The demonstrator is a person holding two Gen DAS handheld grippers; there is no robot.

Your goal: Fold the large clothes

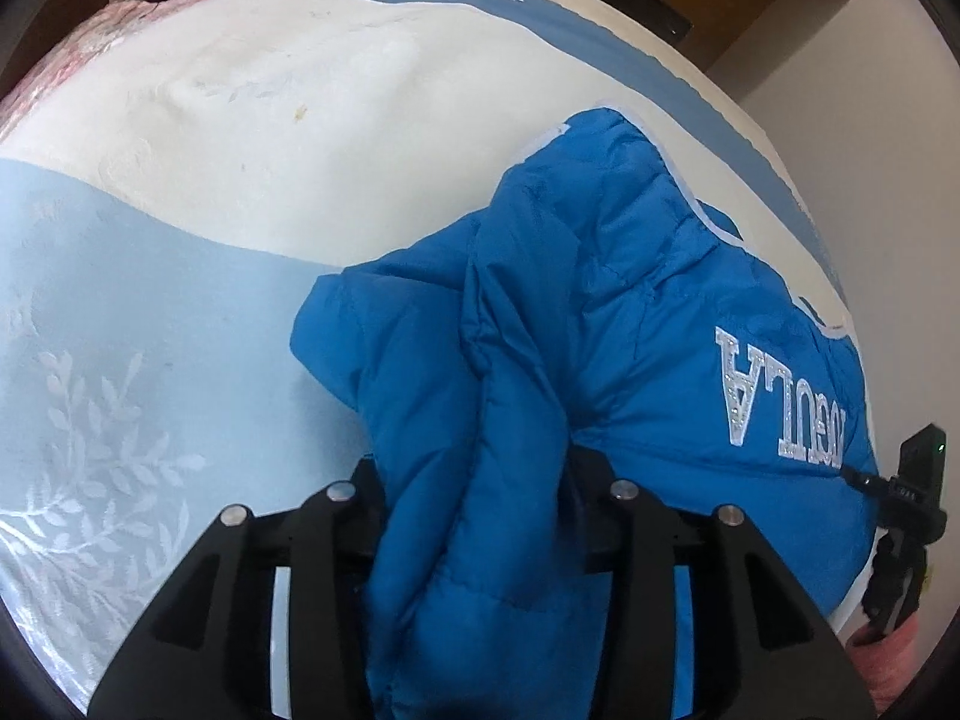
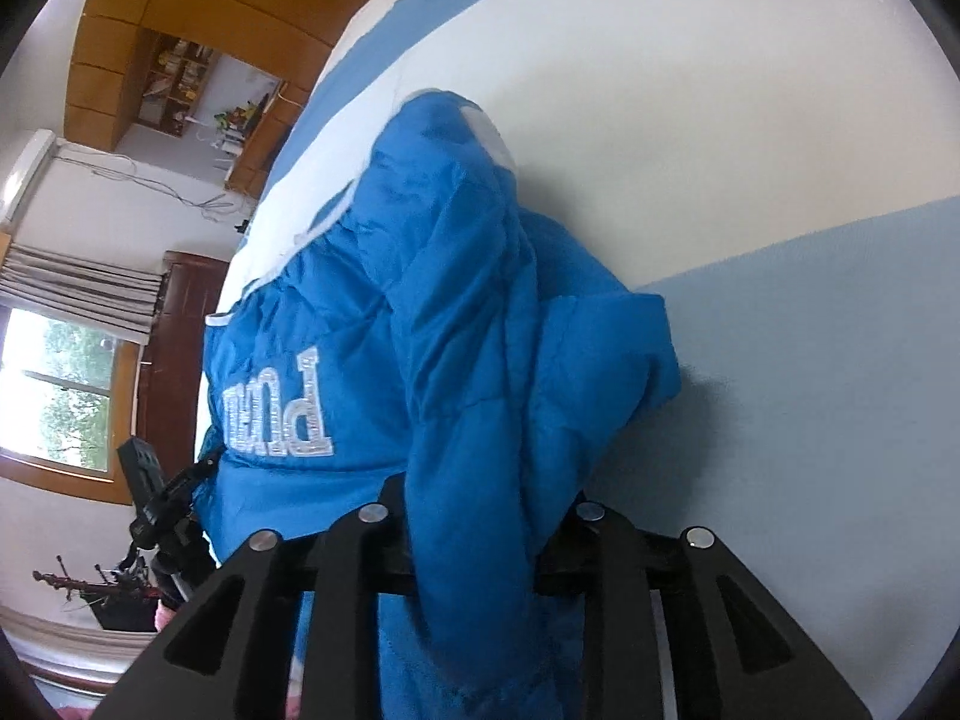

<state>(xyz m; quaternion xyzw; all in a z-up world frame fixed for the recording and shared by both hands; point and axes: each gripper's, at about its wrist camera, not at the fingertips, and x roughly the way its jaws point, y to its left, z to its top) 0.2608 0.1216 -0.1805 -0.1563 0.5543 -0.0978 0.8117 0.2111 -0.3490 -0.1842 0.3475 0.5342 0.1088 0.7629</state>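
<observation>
1. The left gripper is pointing forward over the bed, its black fingers pinching a bunched fold of the blue puffer jacket between them.
2. The right gripper is reaching forward in a rolled pose, so that the room is appearing sideways in its view; its fingers are also clamping a thick roll of the blue puffer jacket.
3. The jacket is lying on the bed's white and pale blue cover, its near part rising into both grippers while the far part is resting on the cover.
4. Silver lettering on the jacket is showing upside down in the left view, and the right gripper's body is peeking in at that view's right edge, just beside the jacket.
5. A window and a wooden cabinet are standing beyond the bed.
</observation>
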